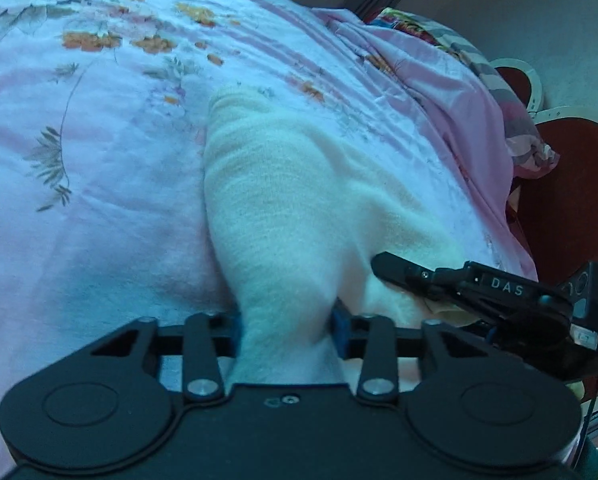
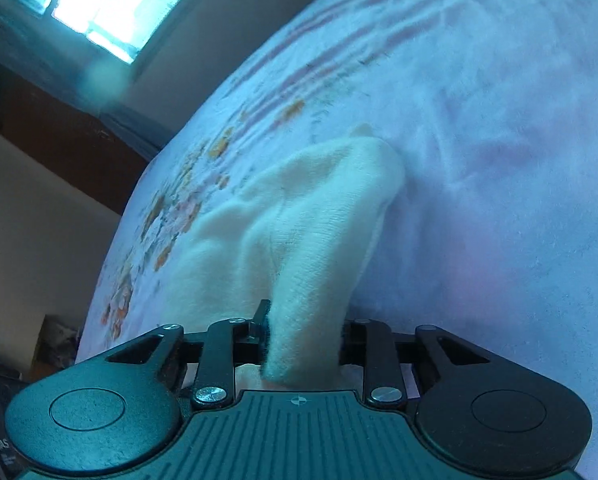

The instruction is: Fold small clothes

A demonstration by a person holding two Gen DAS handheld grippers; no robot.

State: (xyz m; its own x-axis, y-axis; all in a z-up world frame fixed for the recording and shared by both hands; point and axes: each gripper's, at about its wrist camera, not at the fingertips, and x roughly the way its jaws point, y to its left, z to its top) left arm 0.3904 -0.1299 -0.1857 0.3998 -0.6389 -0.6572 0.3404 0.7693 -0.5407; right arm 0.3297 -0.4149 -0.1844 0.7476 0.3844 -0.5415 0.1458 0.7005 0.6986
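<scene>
A cream-white knitted garment (image 1: pixel 283 208), soft and ribbed, lies on a bed covered by a pink floral bedsheet (image 1: pixel 99 140); its near end is lifted off the sheet while its far end rests on the fabric, pointing away from the camera. The left gripper (image 1: pixel 285 334) has its jaws closed on the near end of the garment, the cloth bunched tightly between the two blue-padded fingers; from there the garment widens and stretches away toward the far middle of the bed. To the right in the left wrist view, the right gripper (image 1: pixel 403 276) reaches in from the right edge, its black fingers pinching another part of the same near edge, just beside the left gripper. In the right wrist view, the right gripper (image 2: pixel 301 344) has its jaws closed on a raised fold of the garment (image 2: pixel 299 216), which rises like a ridge between the fingers and runs to a rounded far end lying on the bedsheet (image 2: pixel 479 160); a bright window (image 2: pixel 111 4) shows at the far left, above a dark wooden bed edge (image 2: pixel 67 152). At the far right of the bed, a crumpled patterned cloth (image 1: pixel 479 92) hangs over the side.
</scene>
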